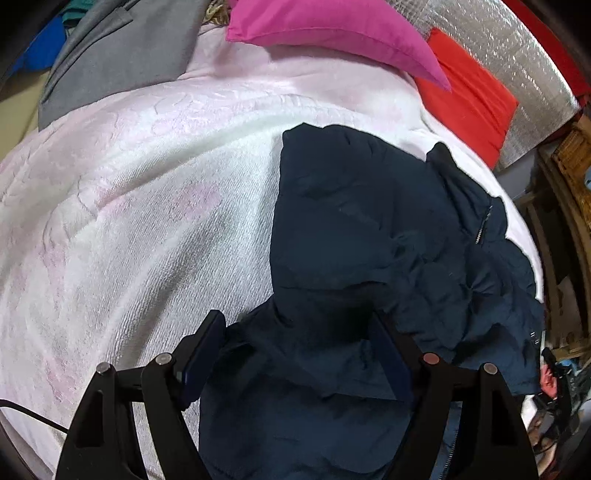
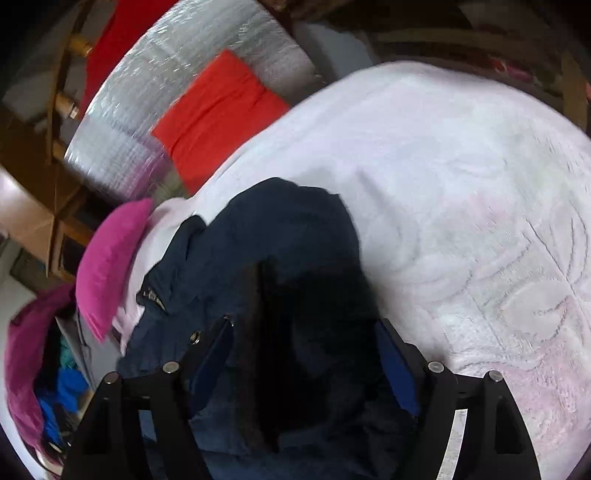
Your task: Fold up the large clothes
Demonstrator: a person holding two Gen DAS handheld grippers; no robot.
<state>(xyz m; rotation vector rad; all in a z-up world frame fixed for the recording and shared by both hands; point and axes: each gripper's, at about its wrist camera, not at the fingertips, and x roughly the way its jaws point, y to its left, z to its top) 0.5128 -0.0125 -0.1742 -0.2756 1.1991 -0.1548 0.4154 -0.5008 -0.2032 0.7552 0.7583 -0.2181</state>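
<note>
- As it lies now, the dark navy jacket (image 1: 369, 229) is bunched on the bed's pale pink blanket (image 1: 129, 206), toward the side with the magenta pillow (image 1: 332, 33) and the red cushion (image 1: 469, 99); in my right view the same jacket (image 2: 280, 229) fills the space ahead of me.
- Left gripper (image 1: 295, 354): jaws spread wide over a fold of the jacket, pads not pressing on the cloth; nothing held.
- Right gripper (image 2: 306, 354): jaws likewise released, standing apart above dark fabric, gripping nothing.
- Handling, by my judgement: soft, limp shell cloth, slightly puffy and wrinkled, probably light for its bulk; smooth enough to slide through a loose pinch; not fragile.
- Hard parts: a zipper (image 1: 484, 225) near the collar side and a metal snap (image 2: 194, 336) on one edge; I would avoid clamping on either.
- Where to take hold: a hem, shoulder seam or cuff, where layers are doubled and a pinch bites better than on a single slack panel.
- Caution: bunched layers may lift together, so one edge should be separated first.
- Blanket beneath is plush and may drag the cloth.
</note>
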